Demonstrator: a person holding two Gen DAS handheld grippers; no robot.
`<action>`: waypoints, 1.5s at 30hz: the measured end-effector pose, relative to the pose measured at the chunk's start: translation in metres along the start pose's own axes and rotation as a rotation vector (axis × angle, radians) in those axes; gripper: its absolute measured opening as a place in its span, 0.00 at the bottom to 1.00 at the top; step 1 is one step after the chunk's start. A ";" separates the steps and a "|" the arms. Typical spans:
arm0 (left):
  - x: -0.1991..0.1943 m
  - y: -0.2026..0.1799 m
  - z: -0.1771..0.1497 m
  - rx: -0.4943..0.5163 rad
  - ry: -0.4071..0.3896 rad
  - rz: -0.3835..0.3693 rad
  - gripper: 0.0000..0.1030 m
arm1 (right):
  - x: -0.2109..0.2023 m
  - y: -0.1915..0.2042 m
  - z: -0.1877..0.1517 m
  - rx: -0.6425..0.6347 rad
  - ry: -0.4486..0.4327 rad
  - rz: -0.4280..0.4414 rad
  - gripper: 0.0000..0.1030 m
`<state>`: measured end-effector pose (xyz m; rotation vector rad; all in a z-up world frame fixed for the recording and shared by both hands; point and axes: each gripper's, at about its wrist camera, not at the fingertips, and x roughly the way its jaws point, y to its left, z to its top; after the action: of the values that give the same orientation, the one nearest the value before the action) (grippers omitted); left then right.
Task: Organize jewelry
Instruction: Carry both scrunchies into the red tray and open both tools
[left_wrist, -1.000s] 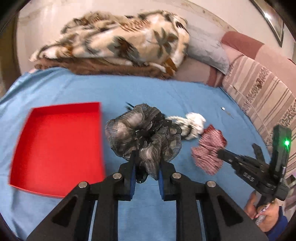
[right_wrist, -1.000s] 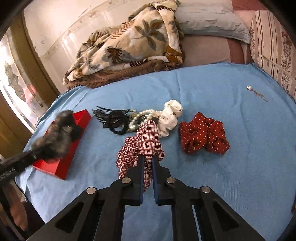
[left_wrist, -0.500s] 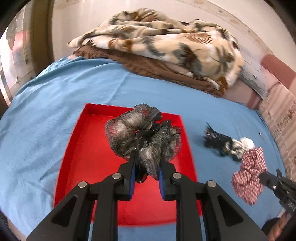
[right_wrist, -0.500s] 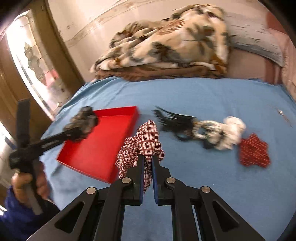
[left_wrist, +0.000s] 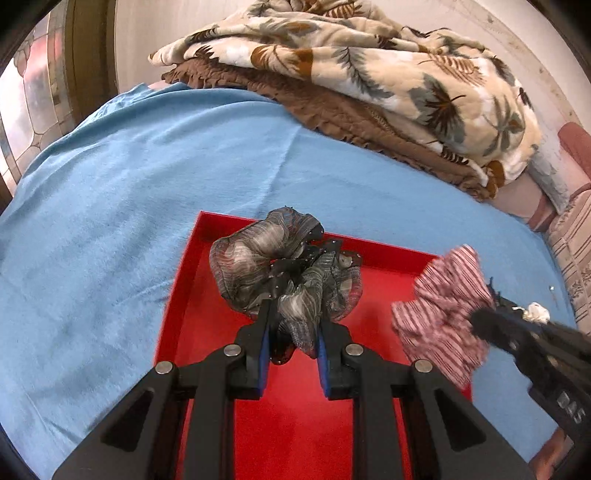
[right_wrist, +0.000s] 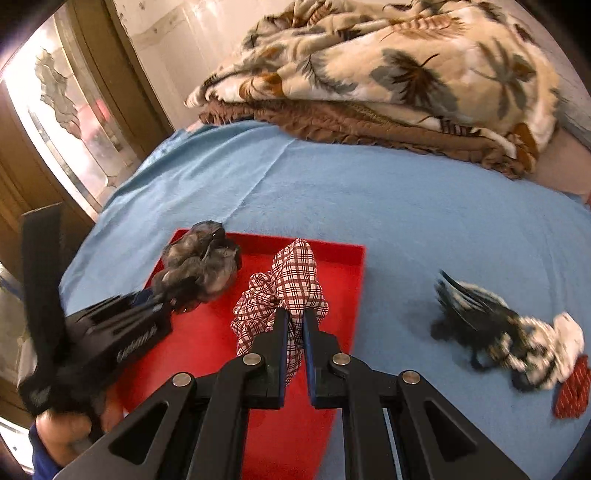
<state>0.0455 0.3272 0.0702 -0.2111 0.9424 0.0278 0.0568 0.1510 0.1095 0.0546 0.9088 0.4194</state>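
The left gripper (left_wrist: 291, 336) pinches a grey scrunchie (left_wrist: 280, 269) in its fingers, and the right gripper (right_wrist: 294, 336) clamps a plaid scrunchie (right_wrist: 284, 295). Both hang over the red tray (right_wrist: 343, 280) on the bed (right_wrist: 406, 206). This looks like the placing step; next, lower and release each inside the rim.

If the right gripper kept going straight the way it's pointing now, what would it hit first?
Most likely the floor of the red tray. The right hand-held gripper, shut on the checked scrunchie, points forward and down over the tray, with nothing else ahead. Depth is uncertain; it might reach the tray's far wall instead.
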 end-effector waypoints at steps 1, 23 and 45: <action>0.002 0.001 0.001 -0.003 0.006 0.000 0.20 | 0.009 0.003 0.005 -0.013 0.009 -0.016 0.09; -0.021 0.015 0.003 -0.074 -0.089 -0.064 0.59 | 0.007 -0.004 0.010 -0.025 -0.012 -0.078 0.52; -0.094 -0.062 -0.078 0.043 -0.157 -0.066 0.60 | -0.155 -0.220 -0.149 0.274 -0.119 -0.254 0.67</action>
<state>-0.0649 0.2582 0.1117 -0.1971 0.7781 -0.0357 -0.0697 -0.1283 0.0852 0.2108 0.8381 0.0530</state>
